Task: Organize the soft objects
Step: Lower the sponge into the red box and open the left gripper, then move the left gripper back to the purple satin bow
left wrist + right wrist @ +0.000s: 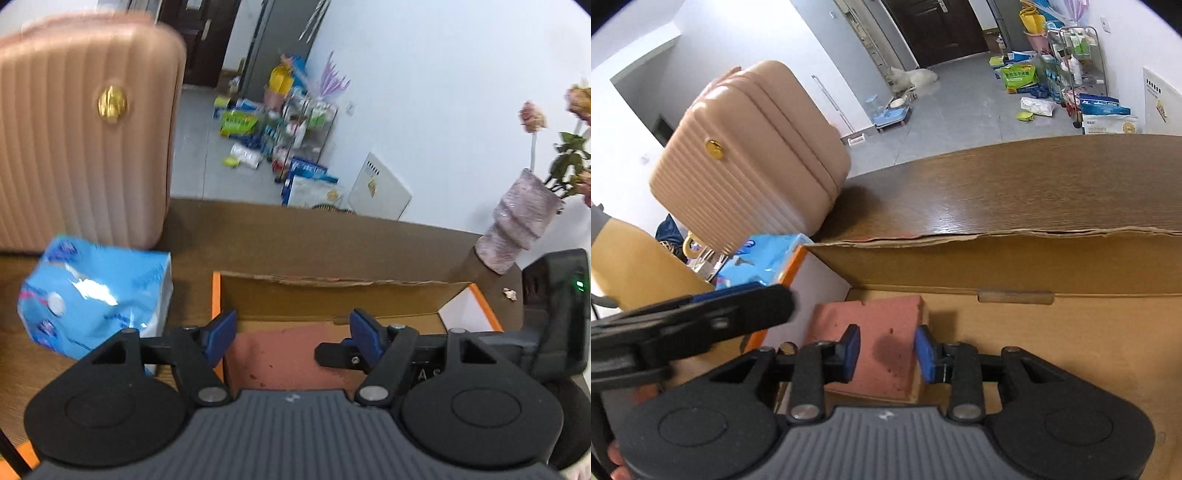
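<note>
Two tools over an open cardboard box point(1015, 266) on a brown wooden surface point(1015, 184).

Left tool point(291, 332): jaws spread wide, nothing between them, blue pads clear of everything. It hangs above the box's left end, over a pink sponge point(280, 354).

Right tool point(886, 352): jaws partly apart, released, not pressing on anything. The sponge point(882, 332) lies flat on the box floor in the near-left corner, seen beneath and between the pads; a darker stain marks its top face. Whether the pads touch it cannot be told.

Blue tissue pack point(96, 295): soft plastic wrap, lying tilted on the surface just outside the box's left, orange-edged wall; in the right wrist view it point(764, 258) shows behind the left tool's finger.

Pink ribbed suitcase point(85, 140) stands upright behind the pack, at the surface's far-left end. Pale vase point(517, 225) with flowers at the far-right corner, beyond the box.
</note>
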### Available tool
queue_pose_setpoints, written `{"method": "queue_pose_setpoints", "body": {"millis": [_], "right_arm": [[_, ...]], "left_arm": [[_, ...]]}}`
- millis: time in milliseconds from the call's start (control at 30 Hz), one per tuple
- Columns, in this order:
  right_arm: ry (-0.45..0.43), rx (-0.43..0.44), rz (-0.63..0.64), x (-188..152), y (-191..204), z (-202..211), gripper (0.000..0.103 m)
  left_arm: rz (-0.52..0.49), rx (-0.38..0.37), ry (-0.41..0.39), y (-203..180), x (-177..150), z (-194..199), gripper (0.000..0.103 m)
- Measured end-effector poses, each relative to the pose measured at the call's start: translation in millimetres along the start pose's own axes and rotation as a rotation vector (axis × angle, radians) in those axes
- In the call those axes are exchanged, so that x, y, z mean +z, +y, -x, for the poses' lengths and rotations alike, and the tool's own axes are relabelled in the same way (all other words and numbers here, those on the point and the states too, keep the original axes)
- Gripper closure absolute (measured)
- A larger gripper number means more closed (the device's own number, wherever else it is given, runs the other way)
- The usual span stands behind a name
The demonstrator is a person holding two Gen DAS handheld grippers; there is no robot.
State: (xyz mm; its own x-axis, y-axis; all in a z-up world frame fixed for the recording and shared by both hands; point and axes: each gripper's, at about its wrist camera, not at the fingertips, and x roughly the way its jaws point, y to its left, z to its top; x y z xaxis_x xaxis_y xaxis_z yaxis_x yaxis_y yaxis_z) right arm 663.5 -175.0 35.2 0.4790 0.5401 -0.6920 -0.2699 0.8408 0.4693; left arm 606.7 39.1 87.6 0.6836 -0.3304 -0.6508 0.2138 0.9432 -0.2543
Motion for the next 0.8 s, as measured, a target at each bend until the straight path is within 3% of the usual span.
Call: {"method": "queue_pose_setpoints", "body": {"millis": [200,267,400,467,667,800], "right_arm": [[-0.067,-0.051,0.028,-6.1,3.2,72.2,0.069],[-0.1,-0.073,0.045,-11.2,7.2,105.7,0.064],[-0.149,-0.14,0.121,-38.2,12.6,177.4,0.045],[-0.163,-0.168,0.14,-54.8,12.7,203.9,0.043],[-0.256,-0.204,0.15,-127.1,6.0,273.2,0.034],[-0.332,-0.195,0.193,-188.4,5.0,308.5,0.031]], "left_arm": [[-0.081,0.058,-0.045,-14.7,-2.3,53.1,0.024],[-0.086,0.076,-0.062,-16.5,-7.2,72.2,0.021],[-0.114,0.127,-0.074,-20.7,-32.2,110.3,0.018],[-0.106,0.147,-0.074,-20.4,-45.9,126.7,0.018],[-0.091,0.174,-0.145,-32.4,-122.7,196.3,0.011],[-0.166,0.193,-0.209,-54.7,-188.5,229.9,0.008]]}}
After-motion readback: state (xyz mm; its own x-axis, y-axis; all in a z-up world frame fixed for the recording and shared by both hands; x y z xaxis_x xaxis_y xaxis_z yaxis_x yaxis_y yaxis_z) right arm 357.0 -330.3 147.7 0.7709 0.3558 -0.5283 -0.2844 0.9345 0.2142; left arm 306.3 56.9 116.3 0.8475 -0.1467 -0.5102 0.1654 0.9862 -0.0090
